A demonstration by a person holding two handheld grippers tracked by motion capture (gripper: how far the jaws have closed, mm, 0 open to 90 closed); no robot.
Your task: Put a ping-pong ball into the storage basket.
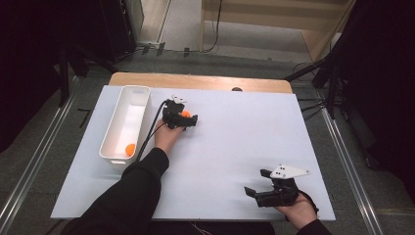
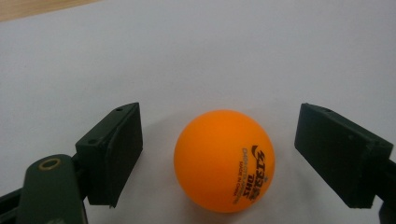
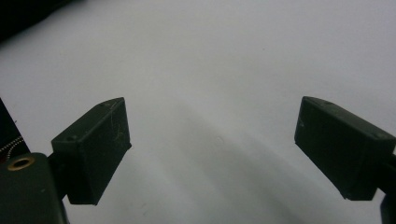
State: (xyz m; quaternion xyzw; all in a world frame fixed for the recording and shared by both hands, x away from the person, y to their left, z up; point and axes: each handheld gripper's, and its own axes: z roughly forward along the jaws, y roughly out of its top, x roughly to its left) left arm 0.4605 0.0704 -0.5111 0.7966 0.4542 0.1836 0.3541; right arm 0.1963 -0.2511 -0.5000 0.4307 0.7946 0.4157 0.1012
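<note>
The work is laid out on a white table sheet (image 1: pixel 230 147), with a long white bin (image 1: pixel 139 105) standing along its left side; one orange ball (image 1: pixel 129 149) already lies at the near end of that bin. The step in hand is judged to be the pick-up of a second orange ball (image 2: pixel 224 161), which rests on the sheet just right of the bin's far half.

The left gripper (image 1: pixel 182 117) is held low over this ball with its jaws spread: in the left gripper view the ball sits between the two black pads, a clear gap being seen on each side, slightly wider on the right. Nothing is pinched yet.

For a clean grasp, the jaws should be closed slowly and evenly, so that the ball is met at its widest line and not nudged away; a smooth, light ball is likely to roll or squirt out if one pad arrives first. The gripper could be shifted a little toward the wider gap beforehand.

The right gripper (image 1: pixel 271 188) is kept near the sheet's front right edge, jaws spread and empty, well apart from the ball
</note>
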